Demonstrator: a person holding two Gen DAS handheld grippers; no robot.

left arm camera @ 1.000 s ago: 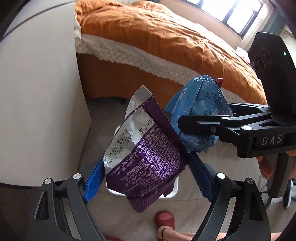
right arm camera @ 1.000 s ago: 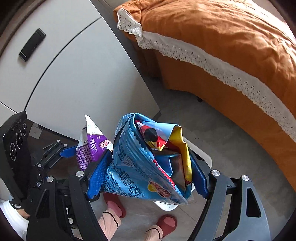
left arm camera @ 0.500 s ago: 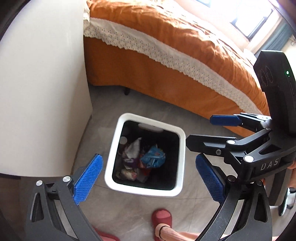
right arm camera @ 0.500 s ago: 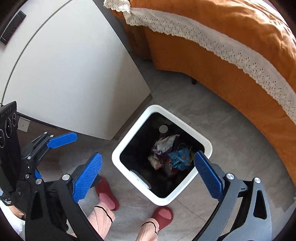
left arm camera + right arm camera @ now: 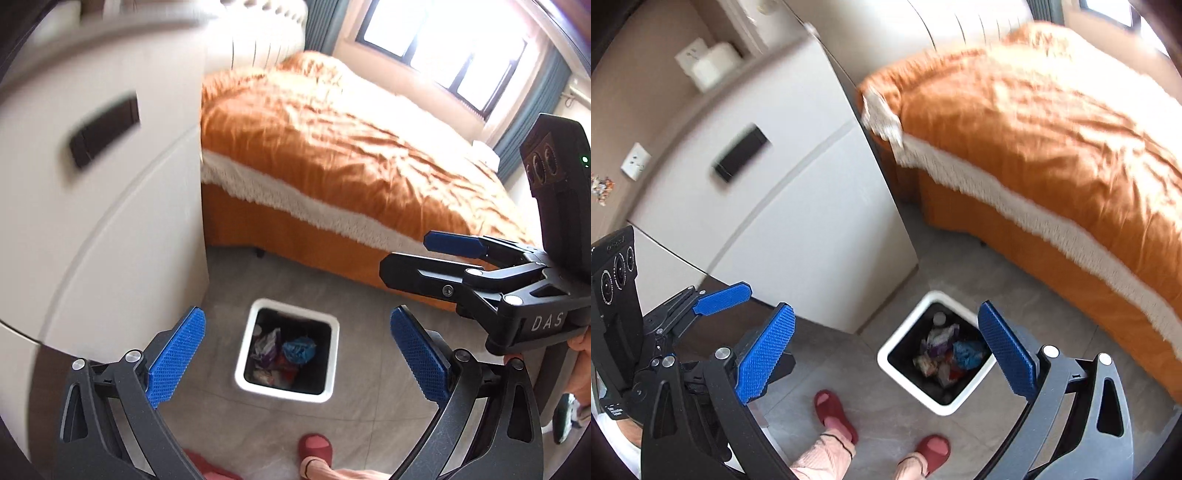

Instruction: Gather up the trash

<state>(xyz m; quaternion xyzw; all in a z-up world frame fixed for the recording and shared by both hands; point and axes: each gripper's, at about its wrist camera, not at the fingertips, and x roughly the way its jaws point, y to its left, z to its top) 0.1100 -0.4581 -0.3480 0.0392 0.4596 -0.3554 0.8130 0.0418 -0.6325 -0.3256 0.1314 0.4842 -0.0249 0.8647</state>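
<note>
Since a second ago: both wrappers have left the claws and now lie in the bin; both grippers have lifted away, so the bin looks smaller and farther below.

Left gripper (image 5: pixel 295 354): jaws spread wide, nothing between the blue textured pads (image 5: pixel 175 356). It points down at the white square plastic trash bin with a black interior (image 5: pixel 243 373), which shows in the gap between its fingers.

Right gripper (image 5: pixel 886 354): jaws also spread wide, nothing pinched. The bin (image 5: pixel 905 380) sits just inside its right finger in that view. In the left wrist view the right gripper (image 5: pixel 424 254) hangs above and to the right of the bin, jaws apart, with the person's hand (image 5: pixel 581 365) on its grip.

Trash, all inside the bin:
- crumpled purple-and-white foil snack wrapper (image 5: pixel 266 345), left part of the bin
- crumpled blue plastic snack bag (image 5: pixel 298 349), just beside the purple one, toward the bin's right
- other small scraps, red and pale, under and around them; too small to identify

Around the bin:
- bin stands on the grey tiled floor (image 5: pixel 295 417)
- white cabinet with a black rectangular handle (image 5: pixel 105 133) is to the bin's left, near it
- bed with a rumpled orange cover and white lace trim (image 5: pixel 332 147) is behind the bin
- the person's feet in dark red slippers (image 5: pixel 834 413) stand on the near side of the bin, close to it

Both views are motion-blurred at the cabinet and bed edge.
</note>
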